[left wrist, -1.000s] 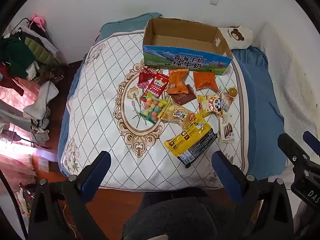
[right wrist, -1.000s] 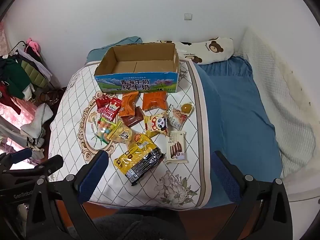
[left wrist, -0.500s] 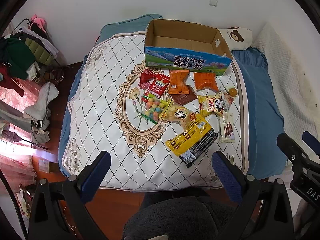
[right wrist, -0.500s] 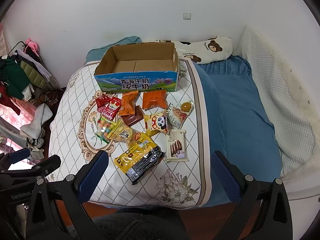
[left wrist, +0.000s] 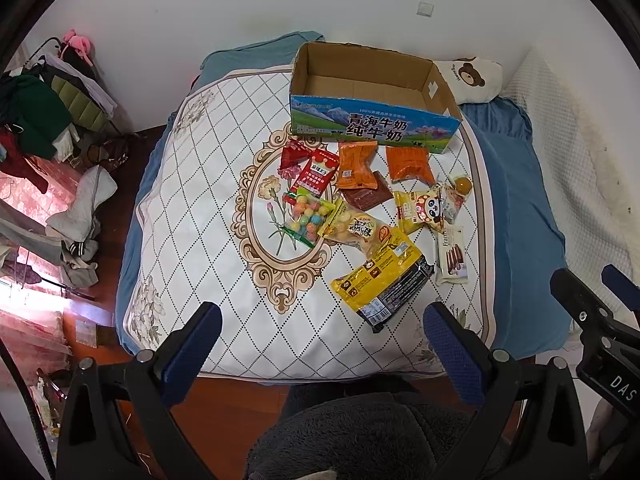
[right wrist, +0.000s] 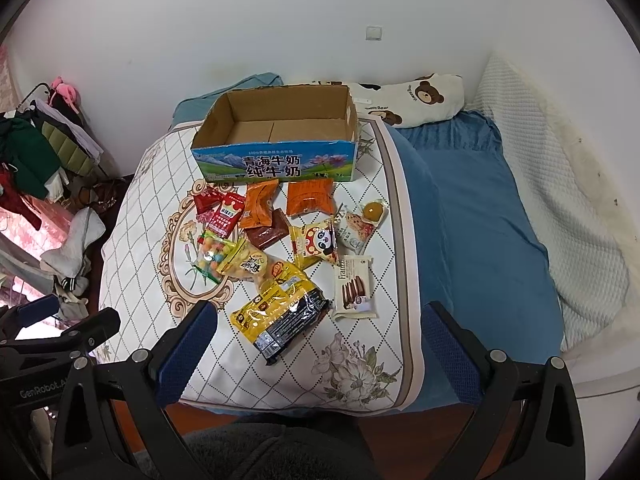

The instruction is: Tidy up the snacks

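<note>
Several snack packs lie loose on a quilted white bed cover (left wrist: 192, 208) (right wrist: 372, 344). Nearest me is a yellow and black bag (left wrist: 382, 282) (right wrist: 280, 314). Beside it lie a white biscuit pack (left wrist: 451, 256) (right wrist: 355, 288), a panda packet (left wrist: 420, 210) (right wrist: 318, 242), two orange packs (left wrist: 358, 164) (right wrist: 310, 198), a candy-ball bag (left wrist: 306, 216) (right wrist: 210, 254) and red packets (left wrist: 316, 170) (right wrist: 224, 212). An empty cardboard box (left wrist: 372, 126) (right wrist: 276, 162) stands behind them. My left gripper (left wrist: 320, 344) and right gripper (right wrist: 316, 344) both hang open above the bed's near edge, holding nothing.
A bear-print pillow (right wrist: 416, 98) and blue sheet (right wrist: 480, 220) lie right of the cover. Clothes on a rack (left wrist: 44, 112) and the wooden floor (left wrist: 120, 184) are to the left. A white knitted blanket (right wrist: 560, 184) runs along the right wall.
Both views have shifted slightly closer to the bed; the snacks and box lie as before. Both grippers stay open.
</note>
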`<state>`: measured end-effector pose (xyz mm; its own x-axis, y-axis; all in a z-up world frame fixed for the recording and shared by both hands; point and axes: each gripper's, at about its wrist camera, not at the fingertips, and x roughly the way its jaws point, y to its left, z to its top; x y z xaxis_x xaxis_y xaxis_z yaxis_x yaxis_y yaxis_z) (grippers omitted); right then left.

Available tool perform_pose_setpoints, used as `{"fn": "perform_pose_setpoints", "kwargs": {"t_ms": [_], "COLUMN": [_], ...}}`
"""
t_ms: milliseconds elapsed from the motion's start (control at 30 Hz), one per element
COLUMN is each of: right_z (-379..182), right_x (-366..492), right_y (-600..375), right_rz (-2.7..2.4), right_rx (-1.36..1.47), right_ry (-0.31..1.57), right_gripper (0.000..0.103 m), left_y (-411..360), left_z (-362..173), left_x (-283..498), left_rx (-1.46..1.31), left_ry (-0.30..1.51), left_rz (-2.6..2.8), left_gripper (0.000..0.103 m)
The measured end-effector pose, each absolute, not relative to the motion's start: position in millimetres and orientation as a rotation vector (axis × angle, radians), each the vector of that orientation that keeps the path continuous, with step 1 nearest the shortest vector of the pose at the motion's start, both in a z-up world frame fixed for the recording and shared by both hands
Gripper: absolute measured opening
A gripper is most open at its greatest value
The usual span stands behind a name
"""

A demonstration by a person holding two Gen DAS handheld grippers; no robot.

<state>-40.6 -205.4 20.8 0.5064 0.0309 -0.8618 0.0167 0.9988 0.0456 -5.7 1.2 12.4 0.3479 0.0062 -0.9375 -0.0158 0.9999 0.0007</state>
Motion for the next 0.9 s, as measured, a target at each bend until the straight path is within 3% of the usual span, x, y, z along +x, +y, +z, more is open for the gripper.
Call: {"fn": "perform_pose_setpoints", "kwargs": {"t_ms": [900], "right_z": [29.3], "right_x": [-47.8], "right_y": [-204.9], "right_rz": [0.007], "right_rx": [0.078], "right_ry": [1.035], "right_gripper": [0.103], "left_y": [4.5], "left_z": [16.0], "left_x": [-15.5], "left_rx": [-0.001], "left_ry": [1.194], "left_rz": [0.014], "left_gripper": [0.103]}}
